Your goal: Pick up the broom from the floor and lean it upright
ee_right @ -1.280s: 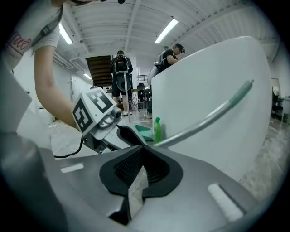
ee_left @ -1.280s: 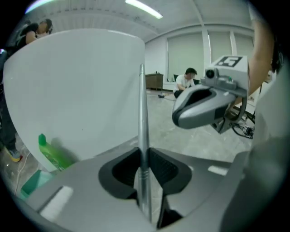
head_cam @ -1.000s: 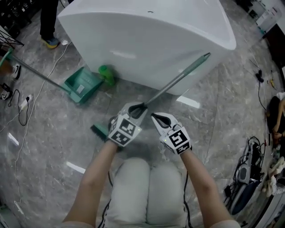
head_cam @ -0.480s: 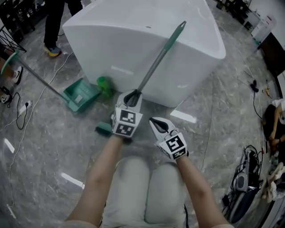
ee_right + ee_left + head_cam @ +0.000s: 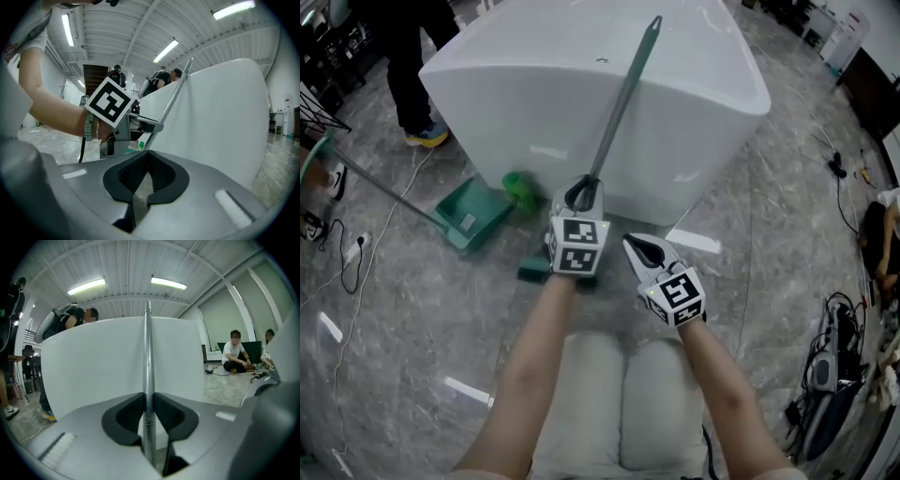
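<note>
My left gripper [image 5: 581, 195] is shut on the broom's grey metal handle [image 5: 621, 103], which rises steeply in front of the white bathtub [image 5: 534, 84], its green tip near the rim. The broom's green head [image 5: 534, 270] is low on the floor beside my left wrist. In the left gripper view the handle [image 5: 147, 357] runs straight up between the black pads of the left gripper [image 5: 149, 401]. My right gripper [image 5: 639, 251] hovers just right of it, shut with nothing in it; in its own view the right gripper [image 5: 147, 157] has its pads meeting, with the handle [image 5: 176, 98] beyond.
A green dustpan [image 5: 469, 211] with a long handle lies left of the tub beside a green bottle [image 5: 522, 187]. A person's legs [image 5: 412, 56] stand at the upper left. People [image 5: 234, 352] sit on the floor far right. Cables [image 5: 834, 328] trail along the right.
The broom handle has swung from slanting right to nearly upright against the tub. My left gripper rose and moved towards the tub with it; the right gripper lifted slightly.
</note>
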